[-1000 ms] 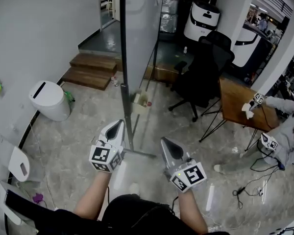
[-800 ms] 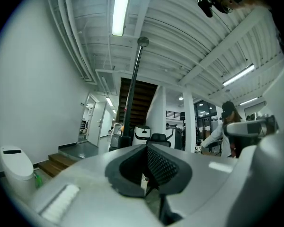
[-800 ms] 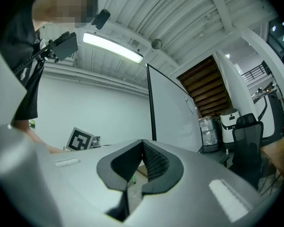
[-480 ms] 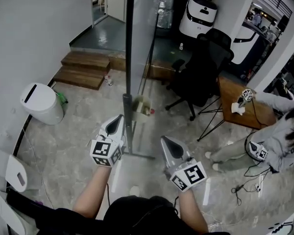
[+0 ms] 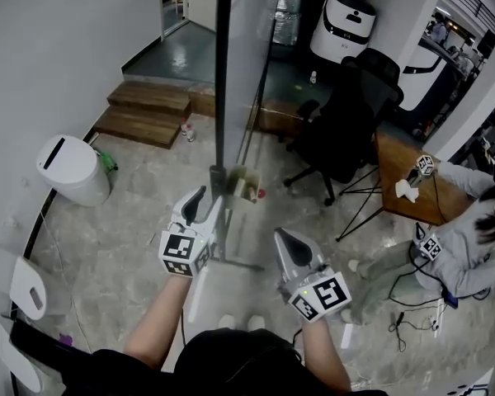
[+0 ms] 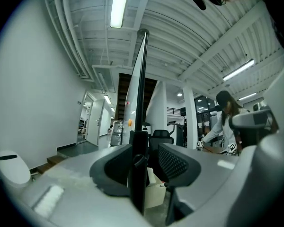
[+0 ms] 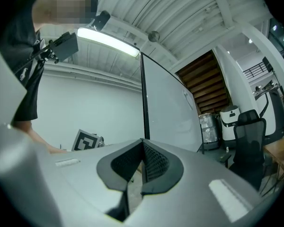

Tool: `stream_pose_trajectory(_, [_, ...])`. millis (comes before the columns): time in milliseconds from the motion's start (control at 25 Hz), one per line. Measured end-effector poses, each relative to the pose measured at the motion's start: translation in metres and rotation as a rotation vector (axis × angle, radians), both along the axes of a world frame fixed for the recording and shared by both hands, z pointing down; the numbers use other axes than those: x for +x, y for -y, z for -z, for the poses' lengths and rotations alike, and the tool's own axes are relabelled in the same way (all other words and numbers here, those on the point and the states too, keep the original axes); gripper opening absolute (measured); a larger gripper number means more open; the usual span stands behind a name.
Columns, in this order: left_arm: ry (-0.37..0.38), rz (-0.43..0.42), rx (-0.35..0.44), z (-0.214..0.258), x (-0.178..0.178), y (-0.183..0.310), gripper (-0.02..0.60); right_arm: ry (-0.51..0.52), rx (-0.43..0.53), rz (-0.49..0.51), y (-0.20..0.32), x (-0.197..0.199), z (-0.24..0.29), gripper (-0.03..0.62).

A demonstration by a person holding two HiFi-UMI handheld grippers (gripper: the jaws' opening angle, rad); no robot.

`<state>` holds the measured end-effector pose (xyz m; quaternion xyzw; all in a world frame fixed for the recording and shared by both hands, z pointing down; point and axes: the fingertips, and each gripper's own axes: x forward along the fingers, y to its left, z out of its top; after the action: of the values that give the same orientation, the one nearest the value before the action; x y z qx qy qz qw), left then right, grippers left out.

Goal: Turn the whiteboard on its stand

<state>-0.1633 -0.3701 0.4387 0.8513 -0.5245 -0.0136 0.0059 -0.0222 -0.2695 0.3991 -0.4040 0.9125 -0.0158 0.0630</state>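
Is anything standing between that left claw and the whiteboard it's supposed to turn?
Nothing visible does. The whiteboard has its dark edge frame right between the jaws of the left gripper, which are opening, with a gap at the right pad.

Left view | my left gripper [image 6: 146,148]: jaws opening | I see the tall black metal upright of the whiteboard frame [image 6: 139,98] standing between them, nearer the left one

We count one whiteboard [image 5: 249,56], one black office chair [image 5: 346,126], one white bin [image 5: 73,170], one wooden table [image 5: 398,172], two wooden steps [image 5: 140,124]
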Motion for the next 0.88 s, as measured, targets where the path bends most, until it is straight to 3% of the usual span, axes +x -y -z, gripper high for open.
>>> stream_pose_trajectory(160, [0.048, 0.032, -0.016, -0.010, 0.003, 0.017, 0.249, 0.003, 0.016, 0.013, 0.006, 0.005, 0.005, 0.009])
stream_pose_trajectory(280, [0.040, 0.067, -0.020, -0.013, 0.008, 0.037, 0.298, 0.004, 0.020, 0.015, 0.012, 0.015, 0.007, 0.009])
stream_pose_trajectory(520, [0.028, 0.132, -0.021, -0.006, 0.015, 0.073, 0.280, 0.002, 0.010, 0.012, 0.010, 0.032, 0.005, 0.009])
stream_pose_trajectory(640, [0.034, 0.147, -0.030, -0.005, 0.014, 0.084, 0.231, 0.003, 0.004, -0.003, 0.007, 0.040, 0.004, 0.009])
stream_pose_trajectory(880, [0.046, 0.149, -0.045, -0.009, 0.015, 0.088, 0.228, 0.011, 0.000, -0.023, -0.003, 0.052, 0.002, 0.009])
